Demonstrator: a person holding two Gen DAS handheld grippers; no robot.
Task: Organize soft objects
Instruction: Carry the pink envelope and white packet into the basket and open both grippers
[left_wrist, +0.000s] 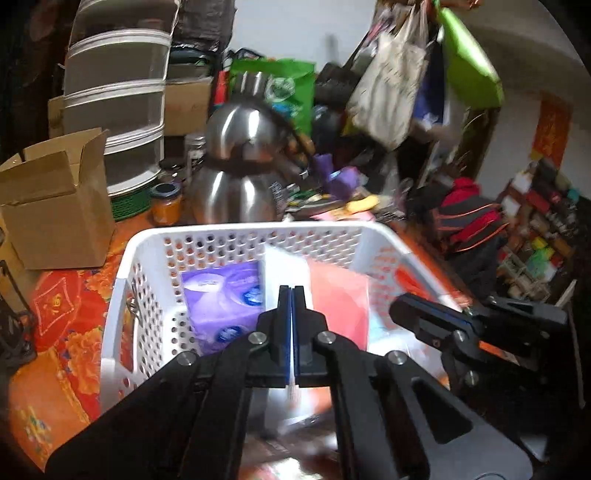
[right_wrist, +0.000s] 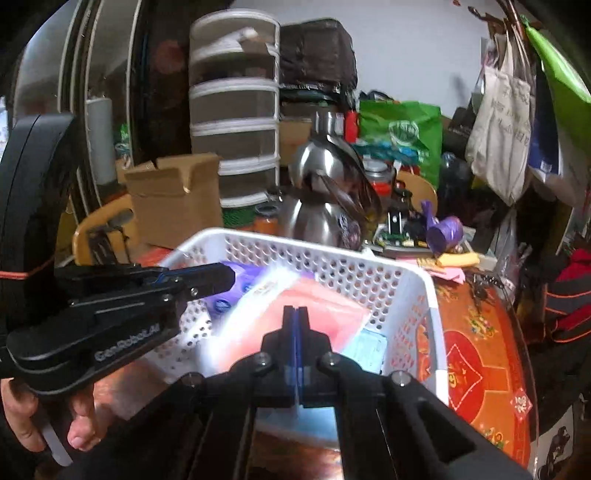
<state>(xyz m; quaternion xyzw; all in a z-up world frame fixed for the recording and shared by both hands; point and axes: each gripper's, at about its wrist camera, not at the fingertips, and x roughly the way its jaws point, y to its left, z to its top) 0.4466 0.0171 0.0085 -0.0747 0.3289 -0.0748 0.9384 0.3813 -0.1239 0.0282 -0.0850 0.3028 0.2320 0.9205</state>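
Basket (left_wrist: 236, 236), white, perforated, on red patterned tablecloth (right_wrist: 476, 332), collects soft packs upright, side by side: purple tissue pack (left_wrist: 221, 295) left, pink pack (left_wrist: 338, 299) right. Left gripper (left_wrist: 291, 295), right gripper (right_wrist: 295, 317) each pinch thin white plastic edge, likely steadying pink pack while lowering.

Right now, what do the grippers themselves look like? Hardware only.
Both are matte black plastic linkages with silver pivot screws and blue pads lining the fingers. The left gripper body carries white "GenRobot.AI" lettering, seen from the right wrist view, plus an orange cord. The right gripper shows an orange accent. Bare hand, no sleeve visible.
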